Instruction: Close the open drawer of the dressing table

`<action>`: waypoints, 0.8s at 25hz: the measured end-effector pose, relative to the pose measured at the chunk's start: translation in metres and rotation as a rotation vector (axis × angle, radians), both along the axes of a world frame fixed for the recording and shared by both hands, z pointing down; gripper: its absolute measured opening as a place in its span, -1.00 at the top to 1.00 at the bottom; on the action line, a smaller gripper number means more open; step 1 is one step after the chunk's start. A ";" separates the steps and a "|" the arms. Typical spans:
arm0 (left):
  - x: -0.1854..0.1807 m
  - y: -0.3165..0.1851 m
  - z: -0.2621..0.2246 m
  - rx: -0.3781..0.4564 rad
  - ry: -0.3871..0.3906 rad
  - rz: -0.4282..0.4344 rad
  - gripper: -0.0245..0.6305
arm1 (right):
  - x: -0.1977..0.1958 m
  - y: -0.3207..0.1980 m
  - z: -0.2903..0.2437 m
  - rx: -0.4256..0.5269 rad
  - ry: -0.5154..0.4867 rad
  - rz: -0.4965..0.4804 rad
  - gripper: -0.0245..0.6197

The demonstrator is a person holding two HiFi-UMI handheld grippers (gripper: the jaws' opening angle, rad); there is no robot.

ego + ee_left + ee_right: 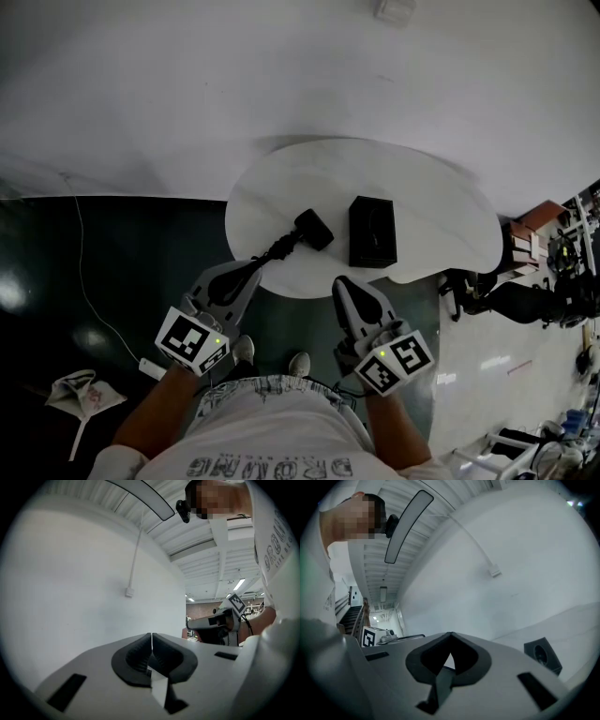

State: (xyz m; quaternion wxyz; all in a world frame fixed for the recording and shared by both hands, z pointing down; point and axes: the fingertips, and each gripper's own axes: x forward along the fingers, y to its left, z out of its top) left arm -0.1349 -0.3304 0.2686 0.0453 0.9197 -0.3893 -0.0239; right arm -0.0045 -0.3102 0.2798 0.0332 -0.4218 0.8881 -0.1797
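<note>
White cloth [84, 394] left of left hand-held gripper [251, 274]: head view only.

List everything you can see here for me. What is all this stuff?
Table: one, white, curved top, against the white wall.
Box: one, black, on the table's right half.
Handled device, perhaps a hair dryer: one, black, left of the box, cord trailing to the near edge.
Cloth: one, white, on the dark floor, lower left.
Cable: one, white, across the floor at left.
Shoes: two, pale, below the table's edge.
Left gripper, right gripper: grey, with black-and-white marker cubes, both shut, empty.
</note>
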 end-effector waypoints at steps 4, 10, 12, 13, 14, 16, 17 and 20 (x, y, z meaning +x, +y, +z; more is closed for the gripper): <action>0.004 0.002 0.003 -0.005 -0.006 0.005 0.86 | 0.001 0.003 0.005 -0.007 -0.002 -0.002 0.90; 0.011 0.005 0.004 -0.009 -0.016 0.011 0.86 | 0.007 0.005 0.007 -0.015 -0.013 -0.001 0.90; 0.014 0.006 0.006 -0.010 -0.021 0.013 0.86 | 0.009 0.006 0.008 -0.013 -0.014 -0.003 0.90; 0.016 0.007 0.006 -0.011 -0.023 0.014 0.86 | 0.010 0.007 0.009 -0.012 -0.014 -0.004 0.90; 0.018 0.008 0.007 -0.011 -0.025 0.016 0.86 | 0.010 0.008 0.009 -0.009 -0.013 -0.005 0.90; 0.023 0.010 0.008 -0.013 -0.031 0.021 0.86 | 0.013 0.009 0.010 -0.005 -0.013 -0.008 0.90; 0.026 0.011 0.008 -0.013 -0.034 0.023 0.86 | 0.014 0.010 0.010 -0.004 -0.015 -0.009 0.90; 0.034 0.014 0.007 -0.011 -0.038 0.026 0.86 | 0.020 0.012 0.010 -0.005 -0.020 -0.016 0.90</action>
